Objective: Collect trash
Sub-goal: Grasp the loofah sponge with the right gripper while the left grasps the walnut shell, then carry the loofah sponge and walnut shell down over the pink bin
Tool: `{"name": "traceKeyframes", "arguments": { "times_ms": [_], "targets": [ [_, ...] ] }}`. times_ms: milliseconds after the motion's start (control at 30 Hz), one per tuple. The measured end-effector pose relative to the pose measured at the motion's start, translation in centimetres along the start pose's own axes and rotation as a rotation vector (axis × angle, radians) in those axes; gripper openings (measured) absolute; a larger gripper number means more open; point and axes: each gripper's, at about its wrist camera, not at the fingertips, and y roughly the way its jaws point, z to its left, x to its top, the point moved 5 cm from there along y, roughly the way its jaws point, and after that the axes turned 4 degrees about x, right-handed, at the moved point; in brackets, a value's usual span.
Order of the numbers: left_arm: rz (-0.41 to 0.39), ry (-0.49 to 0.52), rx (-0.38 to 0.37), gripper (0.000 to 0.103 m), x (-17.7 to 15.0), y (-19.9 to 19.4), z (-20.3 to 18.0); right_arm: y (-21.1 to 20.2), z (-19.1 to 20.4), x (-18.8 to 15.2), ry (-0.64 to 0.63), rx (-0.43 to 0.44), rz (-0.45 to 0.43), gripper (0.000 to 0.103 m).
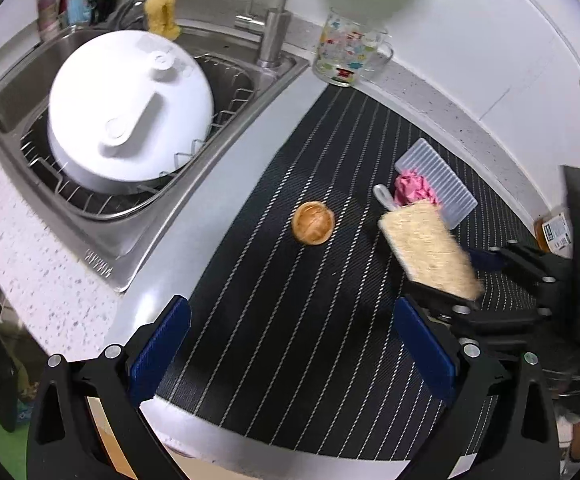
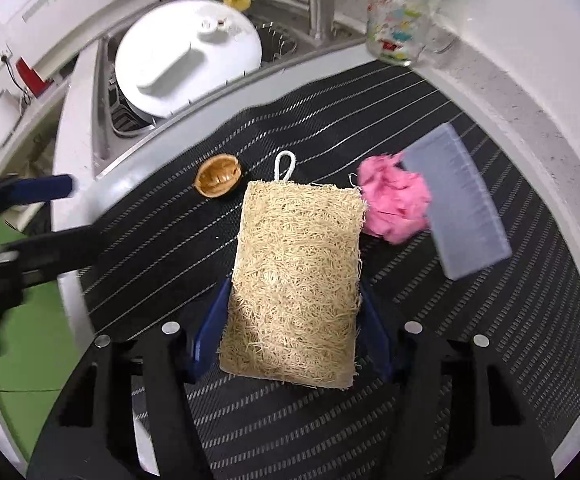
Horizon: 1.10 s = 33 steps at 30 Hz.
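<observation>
The right gripper [image 2: 291, 336] has its blue pads closed against the two long edges of a loofah scrubbing pad [image 2: 297, 280], which juts forward from between them over the striped mat [image 2: 489, 320]. The left gripper [image 1: 290, 352] hangs wide open with nothing between its fingers.

The trash lies ahead of both: a walnut half-shell [image 1: 313, 223] straight beyond the open left gripper, and a crumpled pink paper wad [image 2: 395, 210] just off the loofah's far right corner, touching a ribbed translucent lid [image 2: 455, 204].

My judgement is that the loofah is meant to serve as a broom, so the grip should stay square on its edges (the pad is springy fibre and will fold if pinched harder). Sweeping with the far edge kept low would catch the shell, which is hard, smooth and cupped, and likely to skitter or roll. The paper is light and soft and should push easily.

The mat's woven, ridged surface on the bench may drag at the coarse fibres.
</observation>
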Motion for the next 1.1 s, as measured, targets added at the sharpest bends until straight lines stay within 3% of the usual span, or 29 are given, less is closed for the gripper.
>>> {"name": "traceKeyframes", "arguments": {
  "times_ms": [233, 467, 533, 600, 667, 767, 1100],
  "targets": [
    [0.024, 0.069, -0.018, 0.097, 1.4, 2.8, -1.8, -4.1, -3.0, -0.7, 0.064, -0.005, -0.015, 0.061],
    [0.026, 0.130, 0.033, 0.096, 2.6, 6.6, -2.0, -5.5, -5.7, -1.5, 0.121, -0.022, -0.027, 0.061],
    [0.027, 0.128, 0.035, 0.087, 2.9, 7.3, -2.1, -5.7, -6.3, -1.7, 0.135, -0.024, -0.028, 0.061],
    [0.031, 0.127, 0.053, 0.060, 3.1, 7.7, -2.1, -5.8, -6.8, -1.8, 0.145, -0.026, -0.029, 0.061],
    [0.026, 0.134, 0.072, 0.046, 3.2, 7.8, -2.2, -5.8, -7.2, -2.0, 0.152, -0.024, -0.030, 0.061],
    [0.028, 0.123, 0.064, 0.033, 3.4, 7.7, -2.2, -5.7, -7.4, -2.0, 0.156, -0.021, -0.030, 0.061],
    [0.017, 0.096, 0.044, 0.033, 2.3, 3.8, -3.8, -6.8, -7.8, -2.0, 0.138, -0.015, -0.059, 0.061]
  ]
}}
